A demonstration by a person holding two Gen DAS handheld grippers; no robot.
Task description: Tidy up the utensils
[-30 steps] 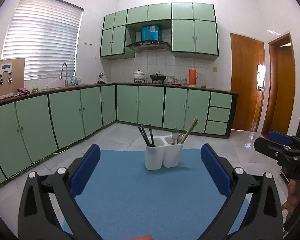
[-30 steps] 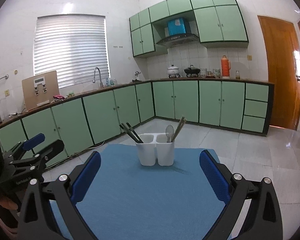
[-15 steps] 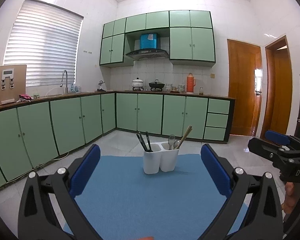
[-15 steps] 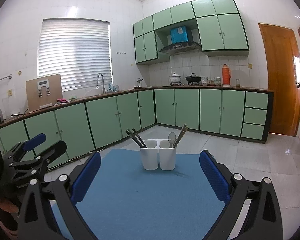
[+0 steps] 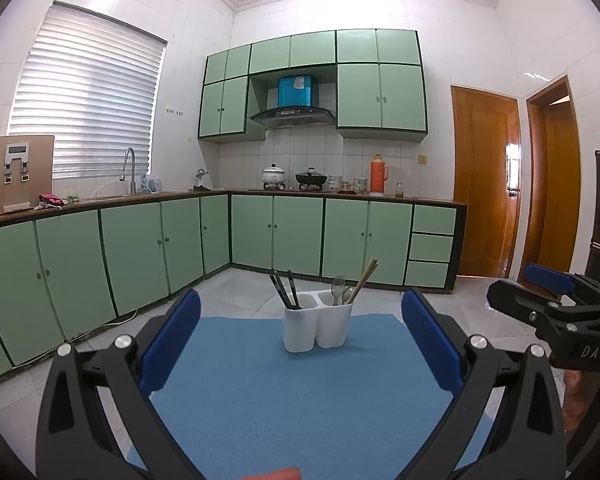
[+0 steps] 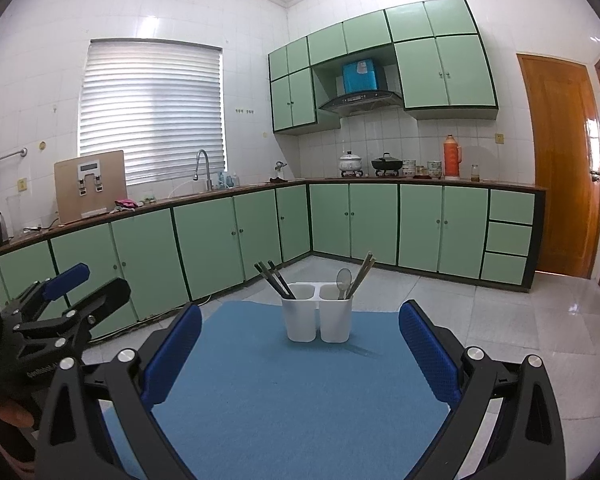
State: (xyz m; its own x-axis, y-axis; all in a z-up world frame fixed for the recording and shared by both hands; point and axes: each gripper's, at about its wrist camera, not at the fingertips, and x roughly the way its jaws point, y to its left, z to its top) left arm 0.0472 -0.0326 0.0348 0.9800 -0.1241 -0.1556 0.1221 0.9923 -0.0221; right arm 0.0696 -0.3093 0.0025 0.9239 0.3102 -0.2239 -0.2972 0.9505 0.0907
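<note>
Nearest the cameras, the left hand-held gripper (image 5: 300, 344) and the right hand-held gripper (image 6: 300, 348) are both held spread wide with nothing between the blue pads (image 5: 172, 340), each raised above the near edge of the surface and aimed at its middle, presumably so that the whole working area is kept in sight. Each gripper is seen at the side of the other's view, so they are held side by side and well apart. The surface is covered by a blue mat (image 6: 284, 392), bare across its near and middle part, which leaves open room for a reach from either side. Towards the far edge, a white two-compartment holder (image 6: 319, 320) stands upright. Dark chopsticks (image 6: 272, 278) lean in its left compartment; a spoon (image 6: 343, 280) and pale wooden chopsticks (image 6: 362, 272) are kept in the right one. No loose utensil is seen on the mat, so the sorting is judged done or nearly so. Beyond the far edge only floor and the green cabinets (image 5: 284, 236) are seen, so the holder could be tipped off if pushed
</note>
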